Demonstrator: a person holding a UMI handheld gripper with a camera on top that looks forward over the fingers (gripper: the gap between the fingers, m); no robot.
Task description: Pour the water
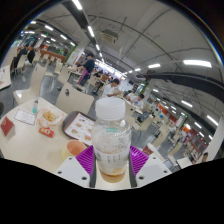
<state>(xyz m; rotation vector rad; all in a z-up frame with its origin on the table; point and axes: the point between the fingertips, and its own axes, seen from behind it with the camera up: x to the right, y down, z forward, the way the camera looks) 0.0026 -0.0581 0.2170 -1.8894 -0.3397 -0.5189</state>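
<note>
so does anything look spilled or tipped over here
Nothing stands out. The bottle is upright between the tongs, cap on, with a little amber liquid at the bottom. No spill shows on the white table.

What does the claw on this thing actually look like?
The claw has two pale, whitish fingers, each lined on its inner face with a bright magenta ribbed pad. No cables, markings or sleeve are visible in the gripper view.

The space is a large indoor hall. Long strip lights (92, 32) run in rows across the dark ceiling (130, 30). White worktops (22, 140) stand in rows, carrying small items too small to identify. Several people (88, 68) stand among further worktops in the distance.
</note>
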